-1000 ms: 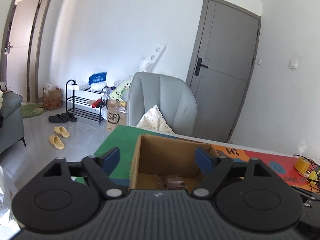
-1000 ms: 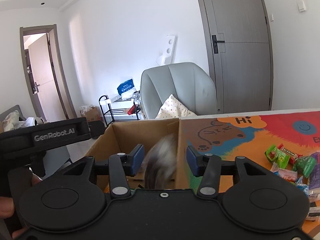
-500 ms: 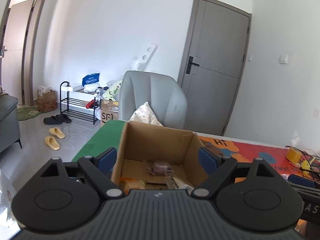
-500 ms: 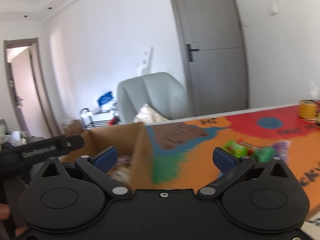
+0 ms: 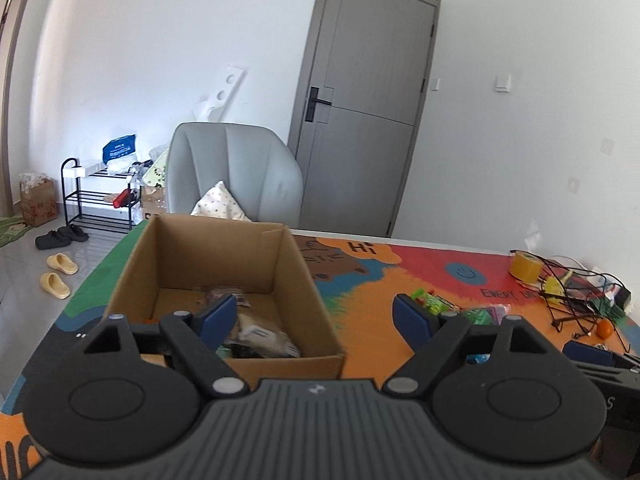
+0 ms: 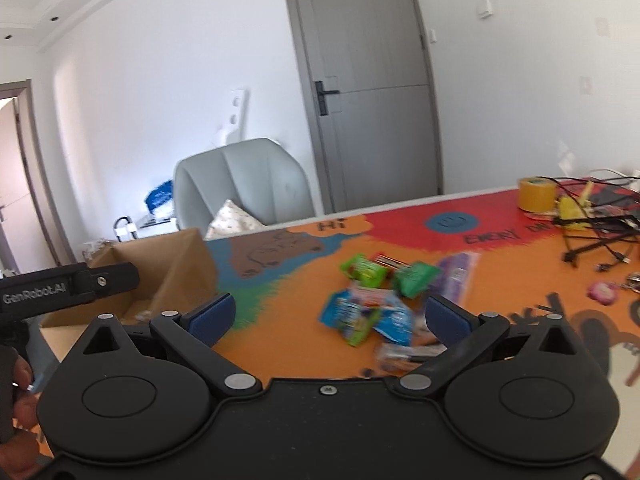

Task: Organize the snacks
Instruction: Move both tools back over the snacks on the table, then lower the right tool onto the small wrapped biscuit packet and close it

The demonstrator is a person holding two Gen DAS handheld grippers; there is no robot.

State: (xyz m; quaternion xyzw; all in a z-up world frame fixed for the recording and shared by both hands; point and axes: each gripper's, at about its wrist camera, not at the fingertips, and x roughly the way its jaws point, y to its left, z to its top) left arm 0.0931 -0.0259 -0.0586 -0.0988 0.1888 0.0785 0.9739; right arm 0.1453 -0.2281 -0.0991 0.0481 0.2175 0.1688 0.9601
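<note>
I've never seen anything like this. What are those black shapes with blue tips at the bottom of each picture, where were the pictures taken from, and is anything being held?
There is no robot here. A person carries a hand-held black two-finger gripper in each hand, and each has a wide-angle camera looking forward along its blue-padded fingers.

One picture comes from the left gripper, above the open brown cardboard box that already holds several wrapped snacks. The other comes from the right gripper, facing a loose pile of green, blue and purple snack packets on the colourful cartoon table mat.

A yellow tape roll and tangled black cables lie further along.

Both grippers are open and hold nothing; the right one's jaws have just been opening.
</note>
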